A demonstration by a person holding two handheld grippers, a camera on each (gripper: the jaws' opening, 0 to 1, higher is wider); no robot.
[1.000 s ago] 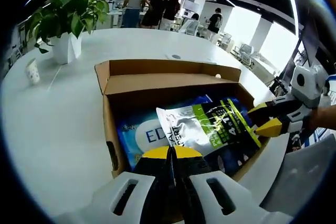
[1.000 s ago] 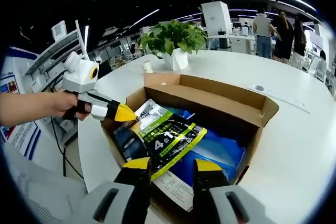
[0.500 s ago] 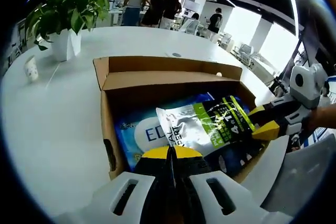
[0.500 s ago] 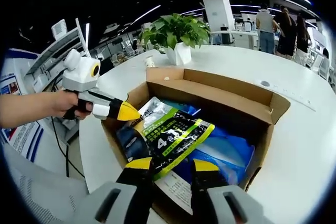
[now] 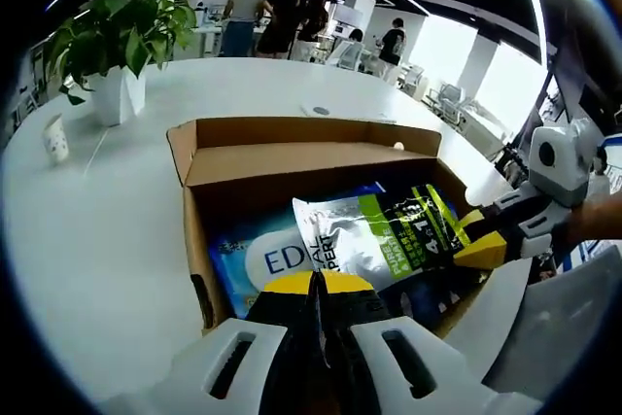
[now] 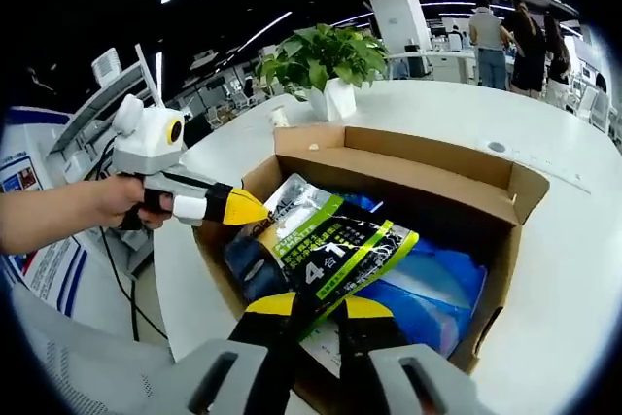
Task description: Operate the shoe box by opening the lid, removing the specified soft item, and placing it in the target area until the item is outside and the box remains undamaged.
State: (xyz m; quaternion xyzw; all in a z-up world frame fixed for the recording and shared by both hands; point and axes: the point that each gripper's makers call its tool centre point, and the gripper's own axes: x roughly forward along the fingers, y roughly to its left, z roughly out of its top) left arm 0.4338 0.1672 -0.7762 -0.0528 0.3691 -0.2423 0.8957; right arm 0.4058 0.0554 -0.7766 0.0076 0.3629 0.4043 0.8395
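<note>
An open brown cardboard box (image 5: 301, 130) (image 6: 418, 148) stands on a white table. On top of a blue pack (image 5: 258, 261) (image 6: 428, 284) inside it lies a silver, green and black pouch (image 5: 389, 235) (image 6: 335, 245). My left gripper (image 5: 314, 284) (image 6: 255, 211) is shut with its yellow tips at the pouch's silver end, by the box's near wall. My right gripper (image 6: 318, 306) (image 5: 478, 240) has its jaws drawn close around the pouch's black end at the opposite side. A hand holds each gripper.
A potted plant (image 5: 117, 36) (image 6: 326, 65) and a paper cup (image 5: 55, 138) (image 6: 280, 116) stand on the round white table (image 5: 97, 230) (image 6: 573, 259) beyond the box. Several people stand far back in the office. The table edge runs close to both grippers.
My right gripper's jaws have narrowed onto the pouch's black end. The pouch sits slightly higher over the box. The left gripper stays shut at the silver end.
</note>
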